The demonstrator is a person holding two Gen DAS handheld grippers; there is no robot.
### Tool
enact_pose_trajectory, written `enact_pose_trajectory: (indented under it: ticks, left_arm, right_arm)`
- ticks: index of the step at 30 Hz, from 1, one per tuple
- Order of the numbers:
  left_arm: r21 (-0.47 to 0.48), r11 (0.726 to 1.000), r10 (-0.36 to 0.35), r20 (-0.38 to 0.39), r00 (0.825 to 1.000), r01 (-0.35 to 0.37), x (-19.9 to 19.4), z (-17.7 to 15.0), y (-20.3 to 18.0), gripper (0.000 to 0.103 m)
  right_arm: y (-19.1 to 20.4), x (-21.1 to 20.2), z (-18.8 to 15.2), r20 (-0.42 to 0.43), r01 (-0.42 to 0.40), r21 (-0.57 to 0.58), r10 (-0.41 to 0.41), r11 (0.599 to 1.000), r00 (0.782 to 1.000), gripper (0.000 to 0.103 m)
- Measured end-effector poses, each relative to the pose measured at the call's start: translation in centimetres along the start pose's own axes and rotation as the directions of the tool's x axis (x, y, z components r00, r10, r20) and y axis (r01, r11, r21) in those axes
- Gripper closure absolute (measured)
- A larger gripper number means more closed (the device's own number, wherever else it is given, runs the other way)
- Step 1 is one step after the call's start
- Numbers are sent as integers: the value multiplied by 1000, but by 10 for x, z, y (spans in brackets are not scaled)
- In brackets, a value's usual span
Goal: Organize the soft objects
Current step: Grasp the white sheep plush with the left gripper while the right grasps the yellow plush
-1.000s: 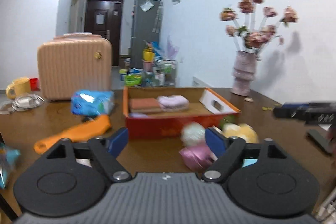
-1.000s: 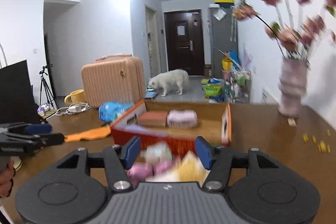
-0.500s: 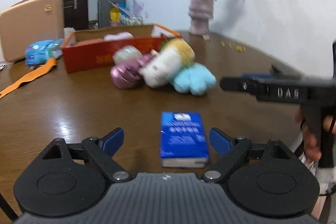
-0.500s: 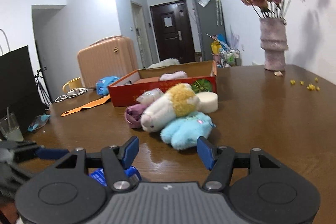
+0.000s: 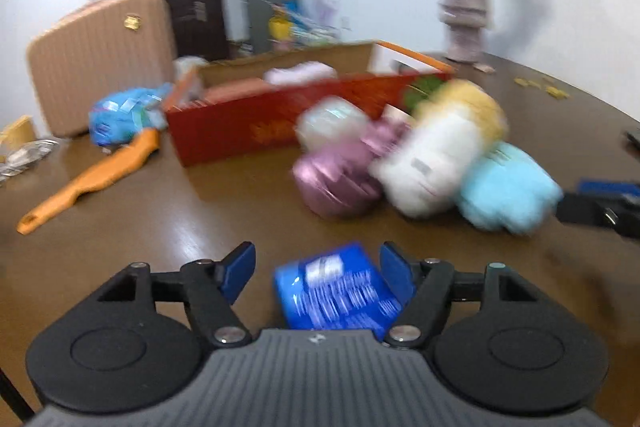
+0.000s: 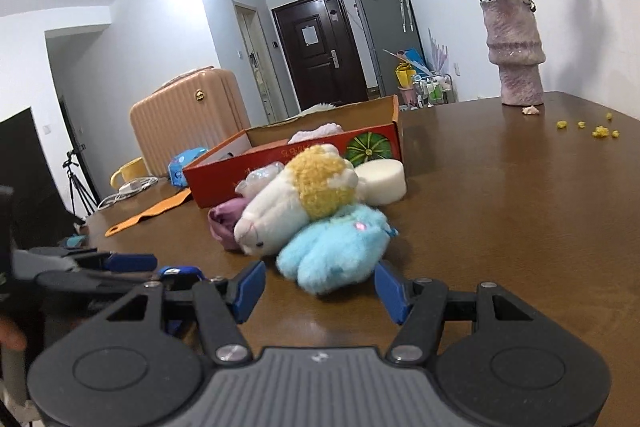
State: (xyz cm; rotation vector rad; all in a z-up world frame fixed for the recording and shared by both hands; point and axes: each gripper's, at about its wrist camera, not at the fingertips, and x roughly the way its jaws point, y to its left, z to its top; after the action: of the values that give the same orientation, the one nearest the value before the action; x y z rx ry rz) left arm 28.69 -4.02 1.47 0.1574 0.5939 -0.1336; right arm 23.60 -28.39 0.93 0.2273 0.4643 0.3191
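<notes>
The left claw (image 5: pixel 318 265) is closing around a blue tissue pack (image 5: pixel 336 293) lying on the brown surface (image 5: pixel 224 203), its pads not yet pressing; the right claw (image 6: pixel 320 285) stands released just before a pale blue plush (image 6: pixel 336 247). That plush lies against a white-and-yellow plush (image 6: pixel 296 199), near the red box (image 6: pixel 296 151).

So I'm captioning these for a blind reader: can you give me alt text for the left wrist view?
The left gripper is closing around a blue tissue pack on a brown table, one pad at the pack, the other apart. Beyond lie a blurred pile of plush toys and a red box.
</notes>
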Motion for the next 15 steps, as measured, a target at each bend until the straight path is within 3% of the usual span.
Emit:
enact_pose_trajectory:
  ticks: [2,5,8,12,15]
  left_arm:
    - [-55,998,34,22,999,-33,2,13,4,30]
    - [-174,982,-69,44,997,75,-4,29,8,30]
    - [-318,914,-258,20,966,251,5,42,9,30]
    - [-473,838,-340,-62,938,273,38,46,14,46]
    - [-562,749,-455,-49,889,352,54,42,20,55]
  right_arm:
    - [2,12,10,26,7,6,-7,1000,1000,43]
    - [4,26,30,67,2,-9,-2,1000,998,42]
    - [0,50,57,79,-7,7,6,1000,997,42]
    - [-9,84,78,16,-29,110,27,994,1000,46]
    - [-11,97,74,-28,-17,141,21,990,999,54]
